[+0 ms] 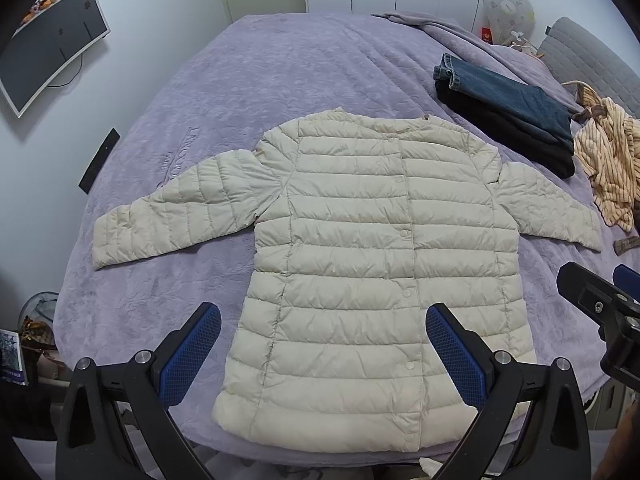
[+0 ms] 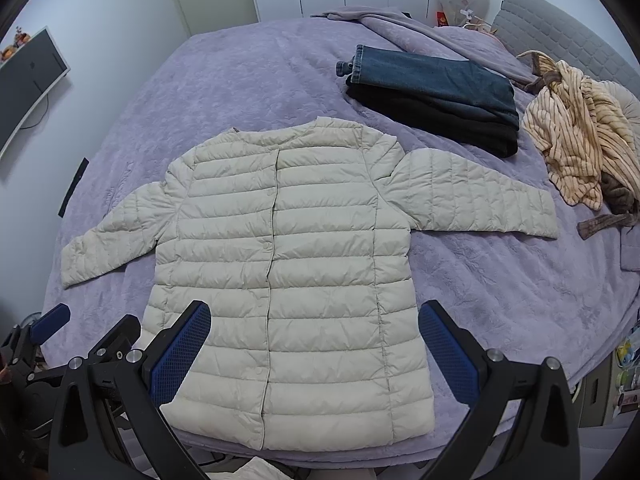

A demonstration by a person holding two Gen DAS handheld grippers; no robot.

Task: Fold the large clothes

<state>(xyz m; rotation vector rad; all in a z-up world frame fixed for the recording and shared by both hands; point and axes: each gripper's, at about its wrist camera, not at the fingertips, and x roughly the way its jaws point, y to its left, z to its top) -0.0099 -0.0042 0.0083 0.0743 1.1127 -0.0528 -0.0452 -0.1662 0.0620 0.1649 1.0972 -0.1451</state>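
Note:
A cream quilted puffer jacket (image 1: 360, 264) (image 2: 288, 264) lies flat and face up on the purple bedspread (image 1: 248, 92) (image 2: 248, 92), snaps shut, both sleeves spread sideways, hem at the near edge. My left gripper (image 1: 324, 352) hovers open above the hem, its blue pads (image 1: 192, 356) wide apart with nothing between them. My right gripper (image 2: 314, 348) is open too, held over the lower right half of the jacket. In the left wrist view, part of the right gripper (image 1: 600, 304) shows at the right edge. The right wrist view catches the left gripper (image 2: 52, 324) at the lower left.
Folded dark jeans and black clothing (image 1: 512, 112) (image 2: 432, 92) are stacked at the back right of the bed. A striped orange-cream garment (image 1: 608, 160) (image 2: 580, 136) lies crumpled at the right edge. A monitor (image 1: 48, 44) hangs on the left wall. A grey headboard (image 2: 560, 36) stands at far right.

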